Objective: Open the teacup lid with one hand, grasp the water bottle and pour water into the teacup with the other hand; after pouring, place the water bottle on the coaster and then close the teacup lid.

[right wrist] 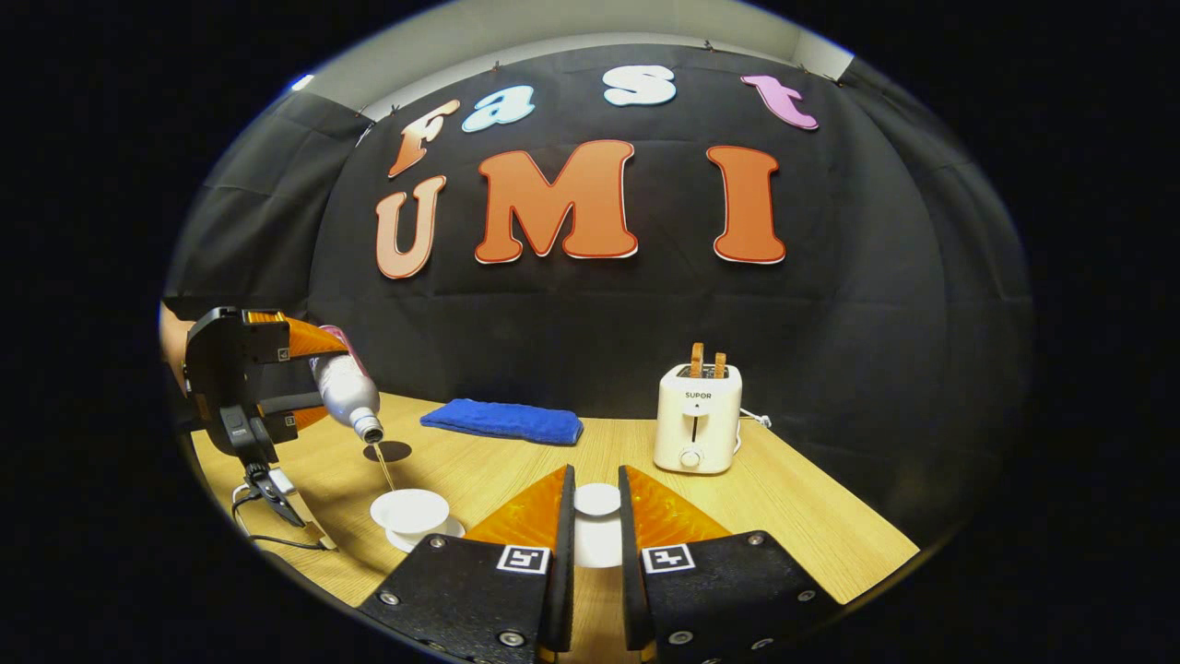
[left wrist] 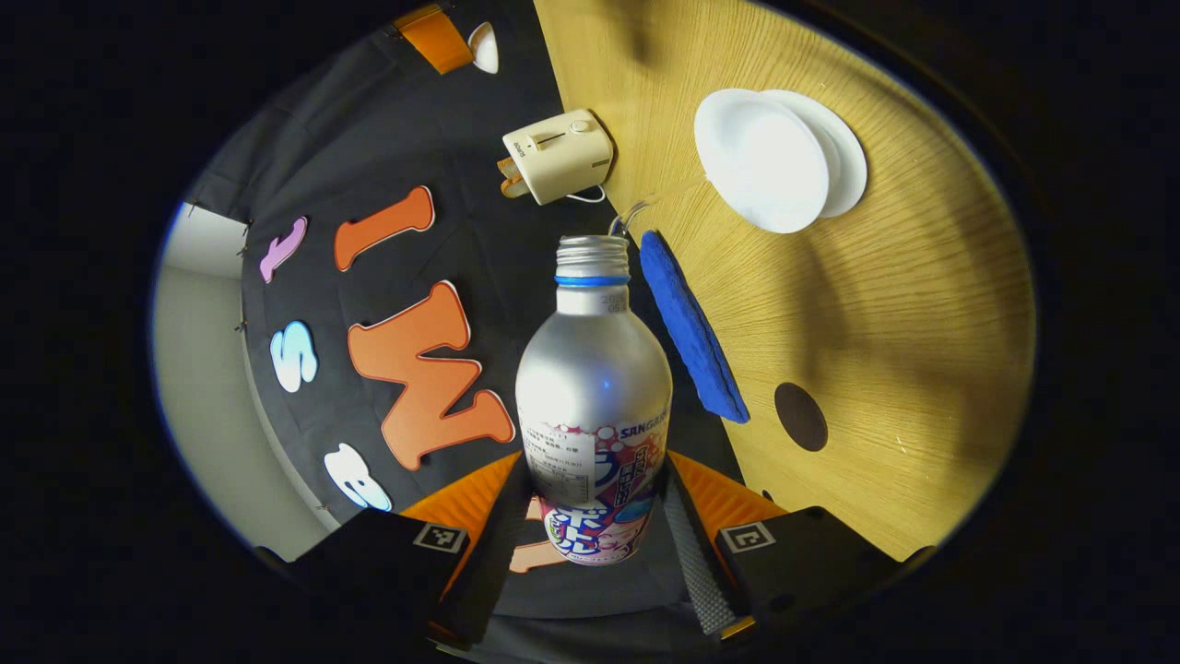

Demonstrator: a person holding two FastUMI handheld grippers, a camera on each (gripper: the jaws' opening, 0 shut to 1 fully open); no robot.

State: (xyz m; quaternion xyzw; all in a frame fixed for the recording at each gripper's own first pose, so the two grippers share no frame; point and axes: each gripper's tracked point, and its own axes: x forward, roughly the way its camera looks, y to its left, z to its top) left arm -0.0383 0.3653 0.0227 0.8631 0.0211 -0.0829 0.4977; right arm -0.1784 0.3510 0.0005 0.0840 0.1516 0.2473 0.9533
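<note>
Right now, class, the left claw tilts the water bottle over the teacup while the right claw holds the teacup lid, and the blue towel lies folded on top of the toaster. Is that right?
Not quite. In the right gripper view the blue towel lies on the table, left of the toaster and apart from it. The left claw does tilt the water bottle over the teacup; the right claw holds the teacup lid.

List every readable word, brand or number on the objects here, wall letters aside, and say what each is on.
"SUPOR": front of the toaster.
Bottle label: colourful print, mostly too small or curved away to read.
Bottle neck: faint stamped digits, blurred.
Square markers on the right tongs gripping the lid: coded patterns, no words.
</note>
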